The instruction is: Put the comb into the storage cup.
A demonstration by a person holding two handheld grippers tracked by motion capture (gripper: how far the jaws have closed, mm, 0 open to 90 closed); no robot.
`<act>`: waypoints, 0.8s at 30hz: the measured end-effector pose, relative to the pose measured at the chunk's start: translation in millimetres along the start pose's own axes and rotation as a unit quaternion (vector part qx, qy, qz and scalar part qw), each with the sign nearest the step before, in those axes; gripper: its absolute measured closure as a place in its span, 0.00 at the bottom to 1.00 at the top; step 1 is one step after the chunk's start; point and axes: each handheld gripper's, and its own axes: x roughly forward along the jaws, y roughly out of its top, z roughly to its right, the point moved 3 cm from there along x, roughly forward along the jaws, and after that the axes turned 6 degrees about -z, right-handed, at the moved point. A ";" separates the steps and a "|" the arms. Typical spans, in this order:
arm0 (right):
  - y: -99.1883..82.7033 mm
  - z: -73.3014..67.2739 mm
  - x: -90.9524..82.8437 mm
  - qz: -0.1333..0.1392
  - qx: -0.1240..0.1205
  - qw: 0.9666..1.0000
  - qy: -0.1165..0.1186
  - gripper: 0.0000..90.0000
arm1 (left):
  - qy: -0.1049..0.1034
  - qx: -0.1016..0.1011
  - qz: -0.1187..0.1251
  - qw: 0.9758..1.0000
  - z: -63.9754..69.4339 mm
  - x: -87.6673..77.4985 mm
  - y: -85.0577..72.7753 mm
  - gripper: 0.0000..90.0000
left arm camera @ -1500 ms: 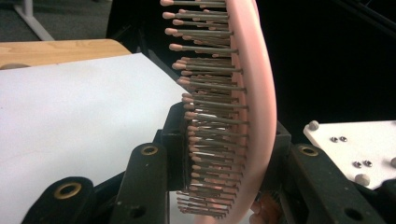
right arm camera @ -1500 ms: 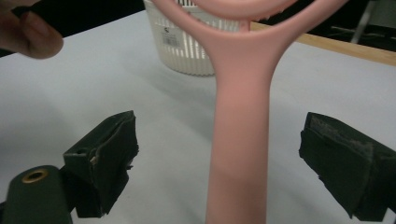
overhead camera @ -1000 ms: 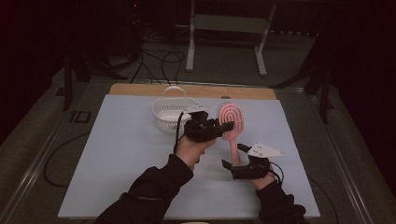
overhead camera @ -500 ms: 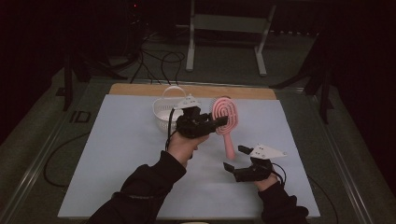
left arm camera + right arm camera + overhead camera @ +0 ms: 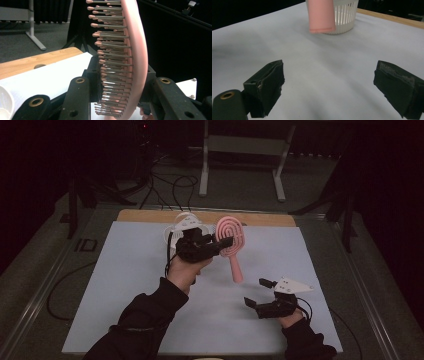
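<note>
Two grippers, left gripper (image 5: 220, 244) clamping pink hairbrush (image 5: 230, 236) beside white basket (image 5: 176, 231), right gripper (image 5: 256, 292) wide, empty.

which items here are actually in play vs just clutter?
In play:
- pink hairbrush, held off the table by its head in the left gripper
- white slatted basket, just behind that gripper
- right gripper, jaws open, holding nothing, low over the table

Clutter:
- metal stand on the floor beyond the table
- cables on the floor
</note>
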 end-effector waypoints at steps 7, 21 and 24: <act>-5.0 1.0 -5.1 0.006 0.002 1.000 0.001 0.10 | 0.008 0.007 0.001 1.000 -4.6 -7.4 3.1 0.72; -6.6 -1.4 -3.4 0.009 -0.005 1.000 0.012 0.10 | 0.023 0.026 0.009 0.999 -17.9 -30.8 14.6 0.72; -6.5 -1.2 -3.1 0.009 -0.003 1.000 0.013 0.10 | 0.028 0.029 0.012 0.999 -21.6 -35.2 16.4 0.72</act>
